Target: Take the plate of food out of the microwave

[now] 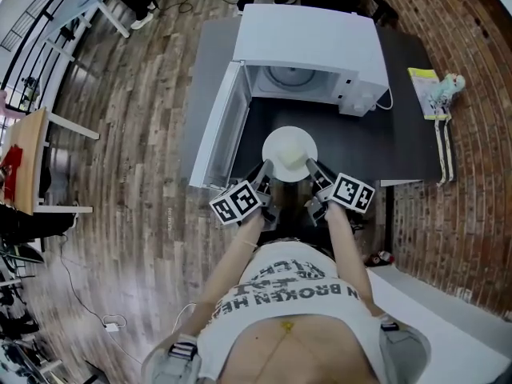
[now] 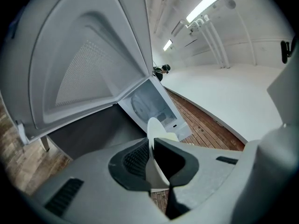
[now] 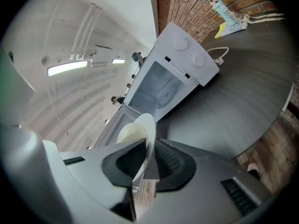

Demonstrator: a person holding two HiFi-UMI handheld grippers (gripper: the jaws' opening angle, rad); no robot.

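Plate [image 1: 290, 152]: round, so no long axis. Held roughly level, face up, just in front of the microwave [image 1: 308, 50], outside its cavity and above the near part of the dark table [image 1: 408, 146].

Microwave door [image 1: 218, 126] stands swung open on the left. Glass turntable [image 1: 282, 76] shows inside the cavity.

Plate carries a mound of pale yellow food [image 1: 293, 160].

Left gripper [image 1: 266, 169]: fingers clamped on the plate's left rim. Right gripper [image 1: 313, 167]: fingers clamped on the right rim. In both gripper views the rim runs edge-on between the fingers, one pressing each face.
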